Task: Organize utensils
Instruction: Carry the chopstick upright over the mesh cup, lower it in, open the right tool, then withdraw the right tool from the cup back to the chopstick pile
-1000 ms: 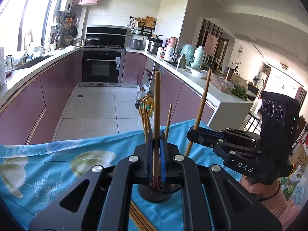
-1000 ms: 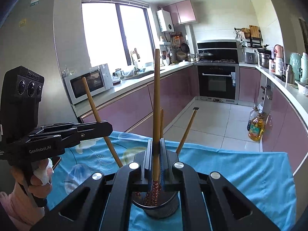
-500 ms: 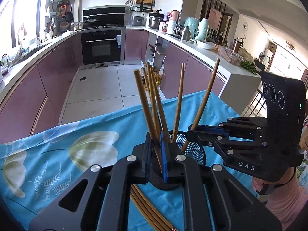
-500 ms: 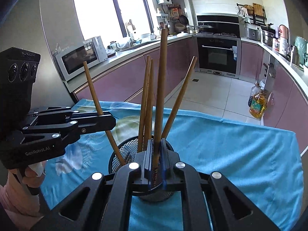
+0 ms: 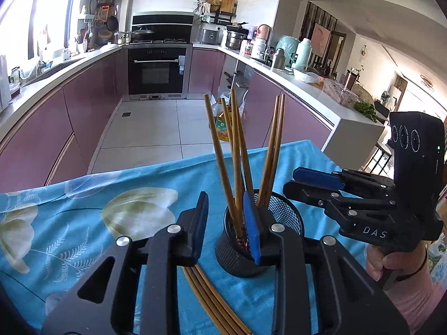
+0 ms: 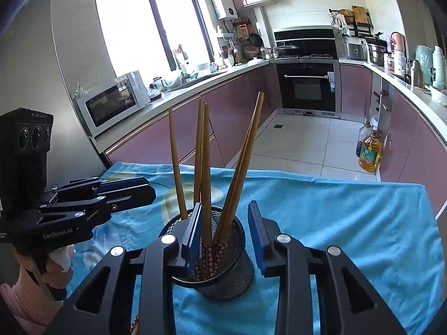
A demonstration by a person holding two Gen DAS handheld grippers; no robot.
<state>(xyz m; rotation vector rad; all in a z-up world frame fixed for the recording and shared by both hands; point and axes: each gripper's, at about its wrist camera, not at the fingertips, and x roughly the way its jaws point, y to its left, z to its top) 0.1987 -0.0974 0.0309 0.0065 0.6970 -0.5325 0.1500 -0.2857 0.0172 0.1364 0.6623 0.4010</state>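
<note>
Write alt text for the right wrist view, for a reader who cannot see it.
The right tool, jaws open and empty, frames a black mesh holder with several wooden chopsticks leaning inside it, on a blue floral tablecloth. The left tool, hand-held, hovers to the left of the holder; a kitchen with pink cabinets lies behind.

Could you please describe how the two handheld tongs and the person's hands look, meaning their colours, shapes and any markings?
Both tongs are black, angular linkages with silver rivets and blue pads on the fingers. The right tongs carry white "DAS" lettering and a boxy black housing with three round lenses. The left tongs read "GenRobot.AI" and have the same housing. The right hand has a pink sleeve; the left hand also shows pink.
</note>
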